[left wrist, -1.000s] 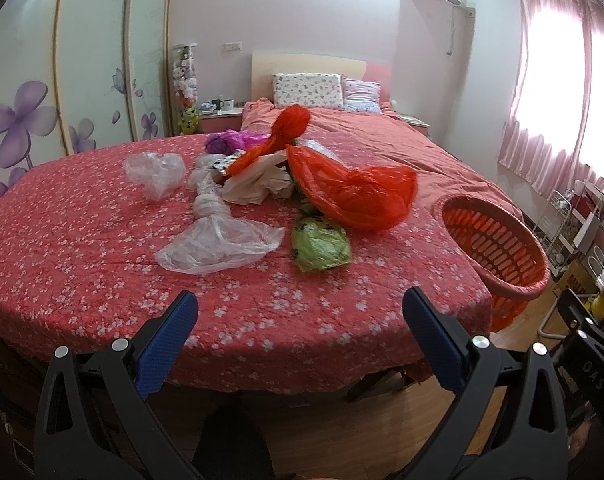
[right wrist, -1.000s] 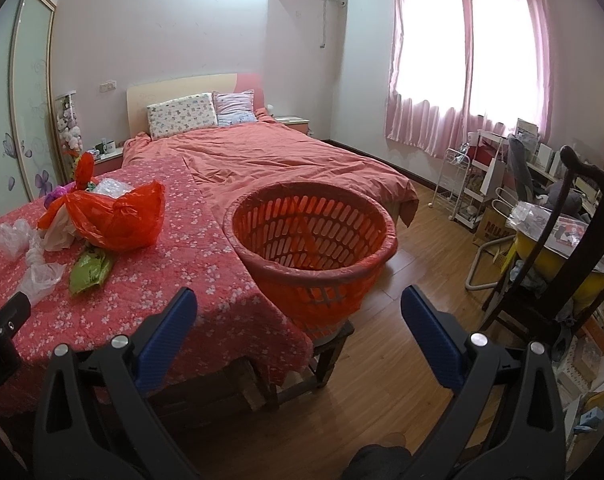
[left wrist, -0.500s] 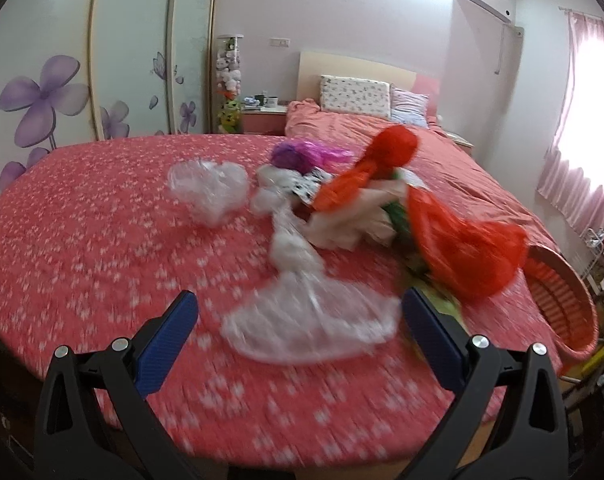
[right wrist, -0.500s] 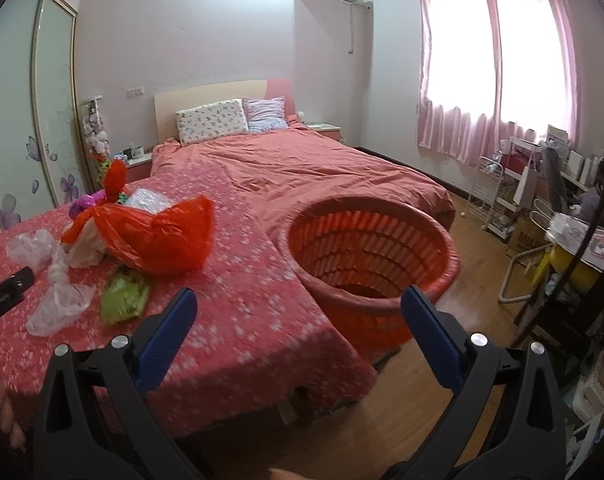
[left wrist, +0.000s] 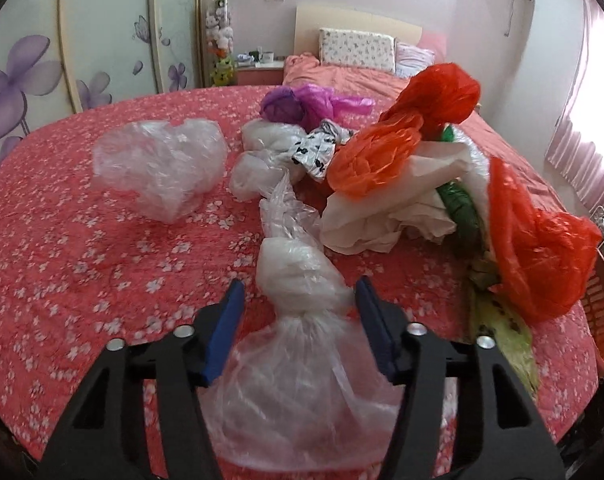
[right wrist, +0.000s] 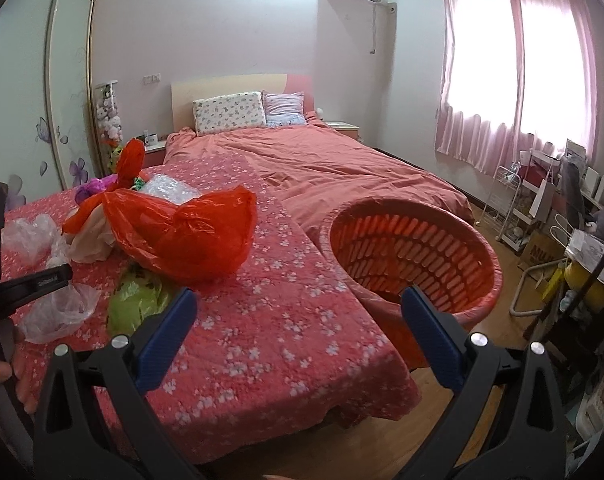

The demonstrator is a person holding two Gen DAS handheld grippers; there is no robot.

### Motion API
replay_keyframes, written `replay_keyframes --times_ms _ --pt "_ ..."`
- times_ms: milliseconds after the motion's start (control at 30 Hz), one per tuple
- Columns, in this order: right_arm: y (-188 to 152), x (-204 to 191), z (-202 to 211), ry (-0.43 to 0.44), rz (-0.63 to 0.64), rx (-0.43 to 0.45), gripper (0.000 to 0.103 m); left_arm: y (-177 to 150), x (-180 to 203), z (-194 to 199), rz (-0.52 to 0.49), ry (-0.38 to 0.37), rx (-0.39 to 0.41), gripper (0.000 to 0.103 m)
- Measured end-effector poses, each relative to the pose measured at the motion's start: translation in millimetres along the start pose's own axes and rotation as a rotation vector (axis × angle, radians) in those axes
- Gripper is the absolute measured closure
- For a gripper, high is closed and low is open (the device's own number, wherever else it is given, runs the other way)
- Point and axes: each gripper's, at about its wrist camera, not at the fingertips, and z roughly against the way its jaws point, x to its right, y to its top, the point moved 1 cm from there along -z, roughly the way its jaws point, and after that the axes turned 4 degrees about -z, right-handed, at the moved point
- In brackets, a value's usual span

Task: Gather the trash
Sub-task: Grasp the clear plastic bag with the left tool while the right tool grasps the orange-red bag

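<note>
A heap of plastic bags lies on the red flowered table cover (left wrist: 82, 272). My left gripper (left wrist: 298, 308) is open, its blue pads either side of a knotted clear bag (left wrist: 298, 276), not closed on it. Beyond lie another clear bag (left wrist: 162, 160), a purple bag (left wrist: 302, 104), orange bags (left wrist: 382, 152), a red bag (left wrist: 542, 256) and a green bag (left wrist: 462, 208). My right gripper (right wrist: 298, 316) is open and empty above the table's near edge. The orange laundry basket (right wrist: 414, 248) stands just right of the table, with the red bag (right wrist: 190, 236) to its left.
A bed with a pink quilt (right wrist: 334, 160) lies behind the table. A wardrobe with purple flowers (left wrist: 42, 60) is at the left. A wire rack (right wrist: 518, 200), a chair and boxes crowd the right side under the pink curtains (right wrist: 514, 80). Wooden floor shows below the basket.
My left gripper has moved forward and down over the table until the knotted clear bag sits between its pads, and its jaws have narrowed. My right gripper has moved nearer to the table and basket.
</note>
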Motion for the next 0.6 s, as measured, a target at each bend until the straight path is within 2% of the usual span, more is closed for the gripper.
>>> replay_keyframes --times_ms 133,200,400,600 --pt "5.1 -8.4 -8.2 0.020 0.002 0.002 0.004 2.3 -4.1 -6.4 0.007 -0.013 -0.019 0.067" --pt "9.5 -15.2 -13.5 0.032 0.008 0.008 0.004 3.1 -7.6 -2.4 0.009 -0.023 -0.009 0.069" --pt "31.4 -37.9 -46.5 0.107 -0.011 -0.024 0.004 11.9 -19.3 8.3 0.005 -0.014 0.034 0.070" --pt "51.7 -56.9 -81.1 0.127 -0.026 -0.036 0.004 24.4 -35.9 23.2 0.022 -0.003 0.078 0.070"
